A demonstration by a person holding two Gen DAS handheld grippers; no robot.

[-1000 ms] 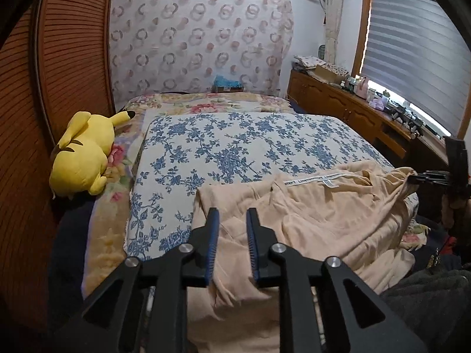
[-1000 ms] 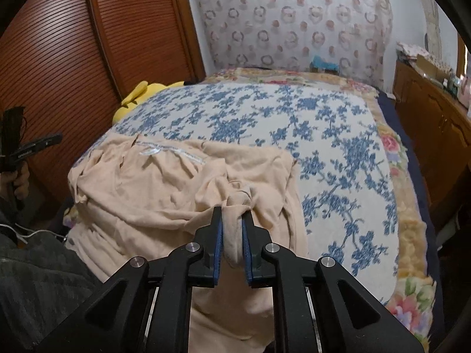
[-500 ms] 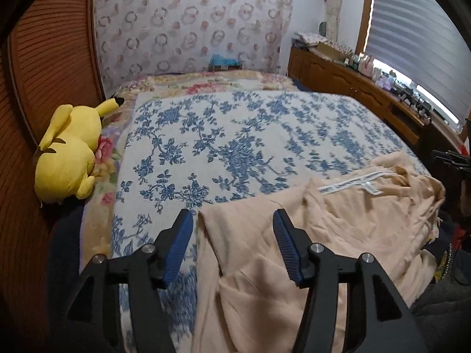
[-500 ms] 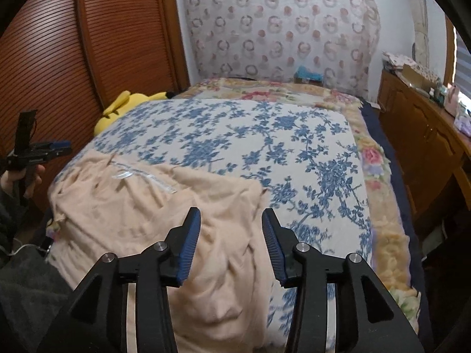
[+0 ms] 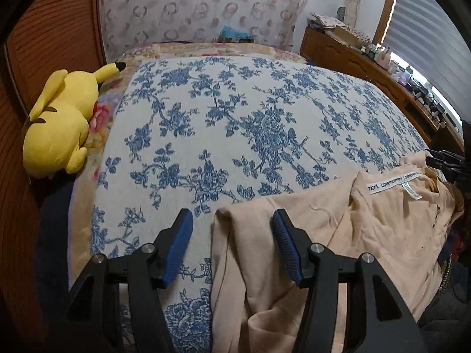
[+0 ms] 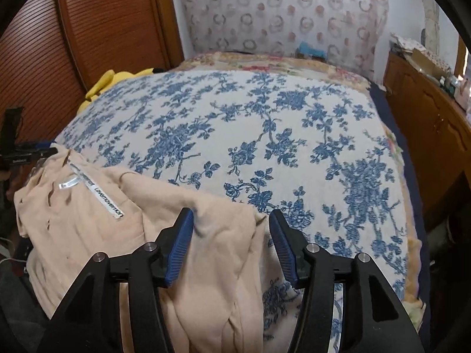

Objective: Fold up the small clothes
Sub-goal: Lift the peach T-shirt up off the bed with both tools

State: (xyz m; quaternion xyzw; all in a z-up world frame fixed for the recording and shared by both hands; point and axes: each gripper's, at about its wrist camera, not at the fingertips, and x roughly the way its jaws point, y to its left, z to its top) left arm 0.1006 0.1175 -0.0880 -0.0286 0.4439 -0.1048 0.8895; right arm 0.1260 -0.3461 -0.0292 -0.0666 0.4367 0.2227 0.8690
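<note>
Both your left gripper (image 5: 232, 229) and right gripper (image 6: 231, 229) have just spread their jaws, releasing the peach cotton garment (image 5: 323, 235) on the blue-flowered bed (image 5: 235, 117), corners laid flat for folding.

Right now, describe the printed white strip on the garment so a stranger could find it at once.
Start at the bed with the blue-flowered cover; at its near edge lies a crumpled peach garment. Inside its neckline runs the white strip. It is the only long band with dark lettering, unlike the small blank-looking tag hanging just below it.
</note>
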